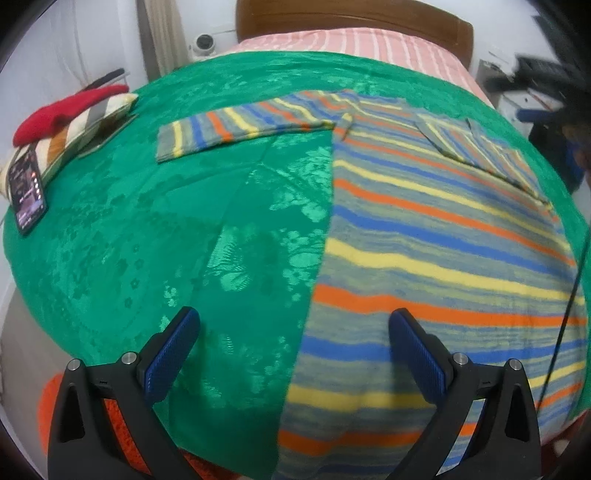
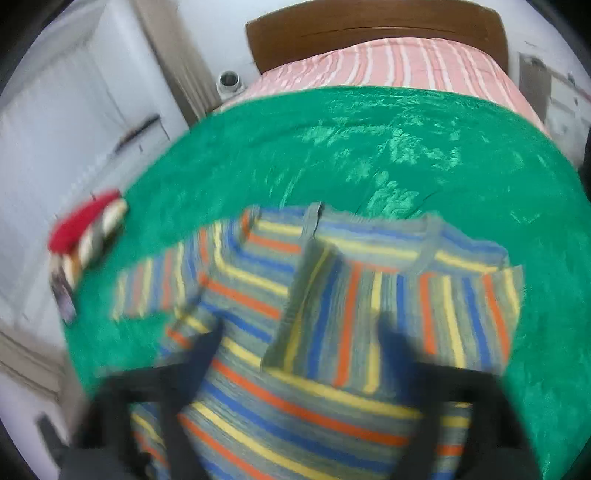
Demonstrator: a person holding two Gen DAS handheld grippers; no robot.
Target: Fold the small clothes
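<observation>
A small striped sweater (image 1: 436, 236) in grey, blue, orange and yellow lies flat on a green bedspread (image 1: 207, 206). Its left sleeve (image 1: 236, 129) stretches out sideways; the right sleeve (image 2: 402, 317) is folded in over the chest. My left gripper (image 1: 295, 325) hovers open above the sweater's lower left edge, nothing between its blue pads (image 1: 173, 354). The right wrist view is motion-blurred: my right gripper (image 2: 299, 336) stands open over the sweater's body (image 2: 295, 417), just below the folded sleeve, holding nothing.
At the bedspread's left edge lie a red cloth on a striped folded item (image 1: 74, 118) and a dark phone (image 1: 27, 188). A pink striped sheet (image 1: 362, 40) and wooden headboard (image 1: 354, 18) lie beyond. An orange cloth (image 1: 122, 424) shows under my left gripper.
</observation>
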